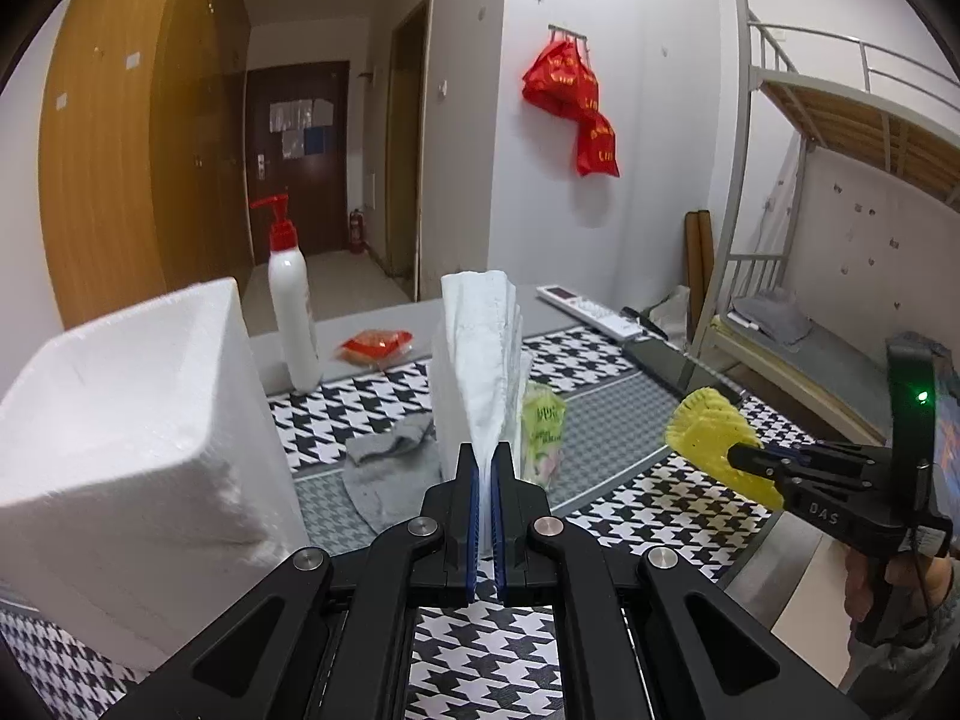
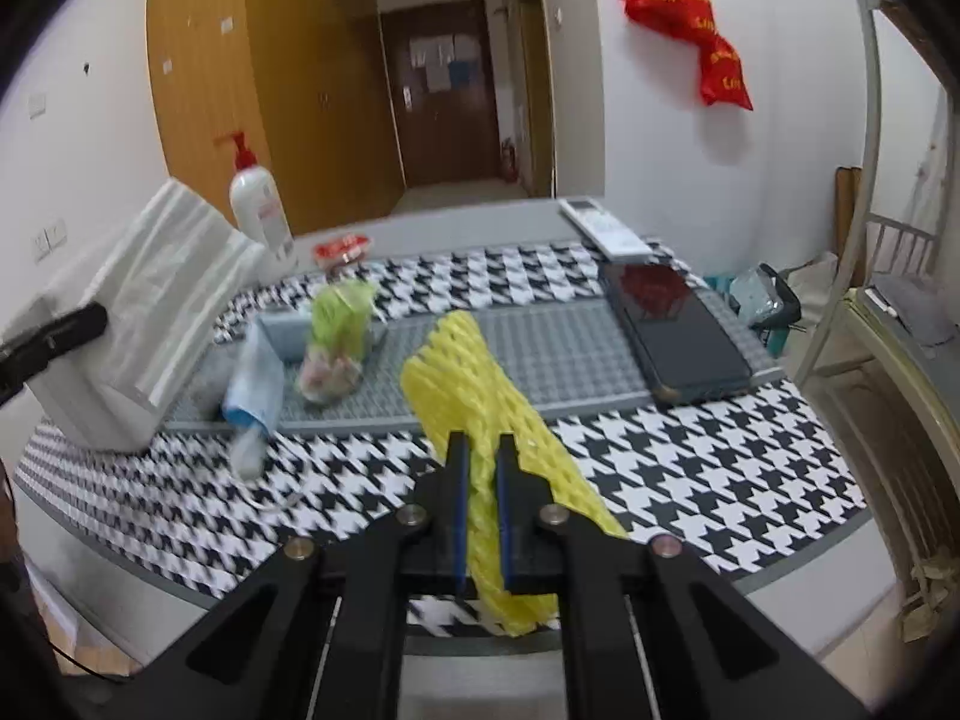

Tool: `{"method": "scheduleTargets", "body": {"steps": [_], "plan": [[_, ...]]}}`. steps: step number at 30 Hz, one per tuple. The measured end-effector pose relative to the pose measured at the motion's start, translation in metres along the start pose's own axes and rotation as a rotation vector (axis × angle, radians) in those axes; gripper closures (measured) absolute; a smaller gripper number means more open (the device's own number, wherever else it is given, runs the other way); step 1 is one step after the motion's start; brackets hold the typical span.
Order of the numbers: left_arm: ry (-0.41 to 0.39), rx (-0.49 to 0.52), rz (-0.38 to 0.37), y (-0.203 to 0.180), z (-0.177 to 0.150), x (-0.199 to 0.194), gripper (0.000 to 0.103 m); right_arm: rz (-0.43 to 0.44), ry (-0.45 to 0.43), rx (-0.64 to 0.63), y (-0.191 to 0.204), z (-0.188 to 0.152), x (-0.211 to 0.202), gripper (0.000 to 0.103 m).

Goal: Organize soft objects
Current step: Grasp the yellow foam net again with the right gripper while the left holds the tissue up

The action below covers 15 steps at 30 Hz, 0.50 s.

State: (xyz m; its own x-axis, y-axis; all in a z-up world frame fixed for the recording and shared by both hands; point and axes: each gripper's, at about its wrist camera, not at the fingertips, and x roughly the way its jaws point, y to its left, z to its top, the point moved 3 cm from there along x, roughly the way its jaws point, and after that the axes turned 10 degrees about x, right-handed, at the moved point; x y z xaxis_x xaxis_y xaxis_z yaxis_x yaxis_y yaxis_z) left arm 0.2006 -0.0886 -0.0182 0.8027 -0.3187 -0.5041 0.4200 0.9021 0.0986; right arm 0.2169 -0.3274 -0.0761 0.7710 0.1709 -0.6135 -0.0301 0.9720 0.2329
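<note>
Two claws are clamped and loaded: the left claw [image 1: 486,468] pinches the white tissue stack [image 1: 480,354] upright, and the right claw [image 2: 480,468] grips the yellow foam net [image 2: 474,396], its long axis running ahead over the bench's [image 2: 690,468] near edge.

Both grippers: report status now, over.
Left gripper shut on white tissue stack. Right gripper shut on yellow foam net, lifted off the table. Foam box close on the left.

We've got a white pump bottle [image 1: 292,306] standing by the table's far edge, with red bags [image 1: 570,90] hanging on the wall behind. There's a remote [image 2: 606,228] touching what looks like a dark phone [image 2: 678,330], we think.
</note>
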Motion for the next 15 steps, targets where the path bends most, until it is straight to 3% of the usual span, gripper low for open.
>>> {"method": "scheduleTargets", "body": {"steps": [15], "plan": [[-0.075, 0.017, 0.017, 0.020, 0.004, -0.028, 0.099, 0.065, -0.137, -0.024, 0.049, 0.011, -0.034, 0.093]]}}
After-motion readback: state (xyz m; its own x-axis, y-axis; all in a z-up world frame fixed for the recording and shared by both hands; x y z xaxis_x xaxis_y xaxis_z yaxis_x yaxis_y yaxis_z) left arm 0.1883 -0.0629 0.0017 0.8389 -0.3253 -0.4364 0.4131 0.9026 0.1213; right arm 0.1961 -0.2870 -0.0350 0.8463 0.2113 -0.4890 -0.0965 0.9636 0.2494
